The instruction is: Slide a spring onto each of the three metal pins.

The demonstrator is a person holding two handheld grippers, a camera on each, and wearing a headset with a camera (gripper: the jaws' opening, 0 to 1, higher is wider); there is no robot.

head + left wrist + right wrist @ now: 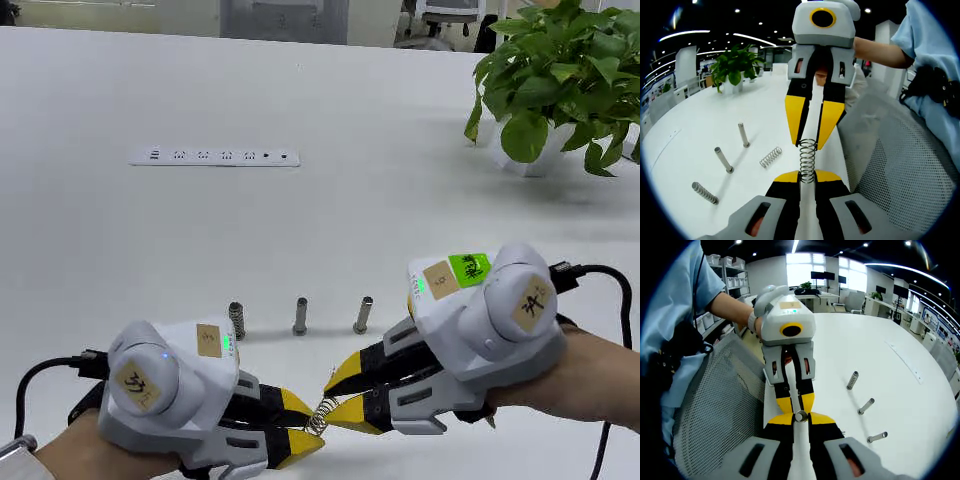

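Observation:
Three metal pins stand in a row on the white table (300,230). The left pin (237,320) carries a spring; the middle pin (300,315) and right pin (363,314) are bare. Near the table's front edge a spring (320,415) hangs between both grippers. My left gripper (300,425) is shut on its lower end (807,170). My right gripper (338,400) grips the other end (800,416), tip to tip with the left gripper (799,402). A second loose spring (770,156) lies on the table beside the bare pins (723,160).
A white power strip (215,156) lies further back on the table. A potted plant (560,70) stands at the back right. A grey mesh chair (890,175) sits just off the table's front edge, beside the person's body.

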